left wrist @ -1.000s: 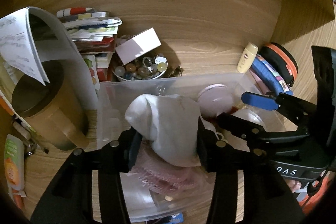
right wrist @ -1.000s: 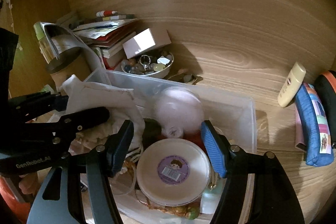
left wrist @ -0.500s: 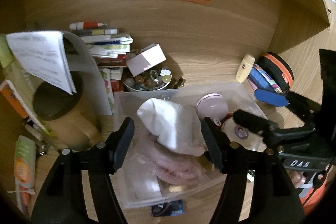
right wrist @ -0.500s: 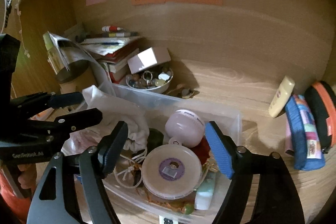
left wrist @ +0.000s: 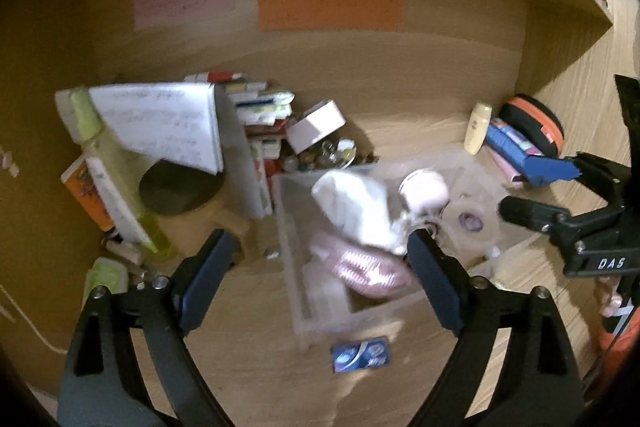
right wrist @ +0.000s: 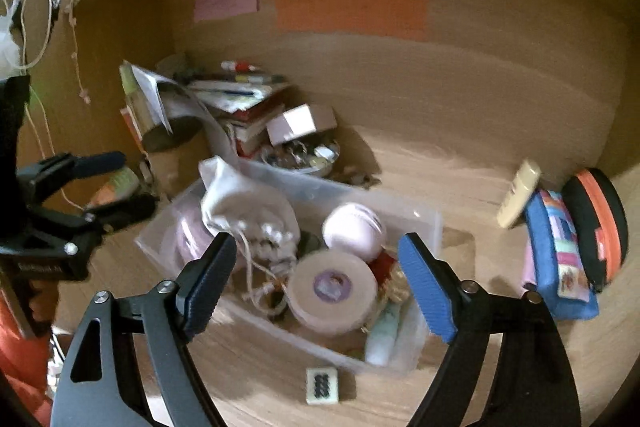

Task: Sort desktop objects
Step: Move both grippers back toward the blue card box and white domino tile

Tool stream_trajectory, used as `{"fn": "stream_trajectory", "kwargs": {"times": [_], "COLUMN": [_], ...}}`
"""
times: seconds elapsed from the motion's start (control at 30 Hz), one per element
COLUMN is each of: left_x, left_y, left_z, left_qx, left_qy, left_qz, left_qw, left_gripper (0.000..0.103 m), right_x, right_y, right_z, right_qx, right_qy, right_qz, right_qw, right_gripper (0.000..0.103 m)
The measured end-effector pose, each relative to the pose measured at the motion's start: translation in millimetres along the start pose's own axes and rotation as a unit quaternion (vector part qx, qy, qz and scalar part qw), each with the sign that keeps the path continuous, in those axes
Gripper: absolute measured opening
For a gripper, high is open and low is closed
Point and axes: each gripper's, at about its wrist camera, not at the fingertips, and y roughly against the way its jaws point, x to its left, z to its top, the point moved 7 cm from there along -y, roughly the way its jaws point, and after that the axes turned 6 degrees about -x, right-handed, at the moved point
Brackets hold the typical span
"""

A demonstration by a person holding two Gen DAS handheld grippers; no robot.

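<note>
**With Both Grippers Empty Above a Full Bin: Hazards and Inventory**

While both grippers hover spread wide and hold nothing, the clear bin (right wrist: 420, 223) serves as the landmark for every position below. It sits mid-surface (right wrist: 460, 163), already loaded with sorted things.

**Gripper state**
- Left gripper (left wrist: 316, 279): jaws wide apart, empty, above the bin's left half.
- Right gripper (right wrist: 316, 277): jaws wide apart, empty, above the bin's near edge.

**Hazards (judgement)**
1. The white pouch (right wrist: 244, 207) stands above the bin rim. A low pass by either gripper could catch it or its drawstring and drag it out.
2. Both frames are motion-blurred. Aiming at small things in front of the bin is likely to be imprecise.
3. The grippers work close together. A crossing reach could make them collide.
4. The tile (right wrist: 322, 385) lies flat on the surface. A pinch may skid it away rather than lift it.

**Count**
- In the bin: one white pouch, one pink cloth (left wrist: 360, 267), one pink ball (right wrist: 354, 229), one round tin (right wrist: 332, 289), one pale tube (right wrist: 384, 335). Other contents are too blurred to count.
- In front of the bin: one tile, one blue packet (left wrist: 360, 353).
- Right of the bin: one cream bottle (right wrist: 518, 193), one blue case (right wrist: 560, 259), one orange-rimmed case (right wrist: 598, 223).
- Behind the bin: one bowl (right wrist: 304, 155) of trinkets, one small box (right wrist: 300, 123), one book stack (right wrist: 240, 99).
</note>
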Motion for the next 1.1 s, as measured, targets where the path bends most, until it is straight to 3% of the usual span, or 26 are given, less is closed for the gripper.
{"fn": "stream_trajectory", "kwargs": {"times": [0.5,0.97,1.1], "left_x": [-0.6,-25.6,-28.7], "left_y": [-16.0,-32.8,-39.2], "left_z": [-83.9,-117.1,-122.1], "left_qx": [0.113,0.171,0.186], "left_qy": [-0.002,-0.008,0.0], "left_qz": [0.008,-0.025,-0.03], "left_qw": [0.9935,0.9849,0.982], "left_gripper": [0.09,0.09,0.09], "right_x": [-22.1,-2.7,1.6], "right_y": [0.5,-16.0,-18.2], "right_z": [-69.0,-111.9,-112.8], "right_qx": [0.081,0.139,0.137], "right_qy": [-0.024,-0.016,0.004], "right_qz": [-0.03,0.005,0.007], "right_qw": [0.996,0.99,0.99], "right_gripper": [0.081,0.081,0.079]}}
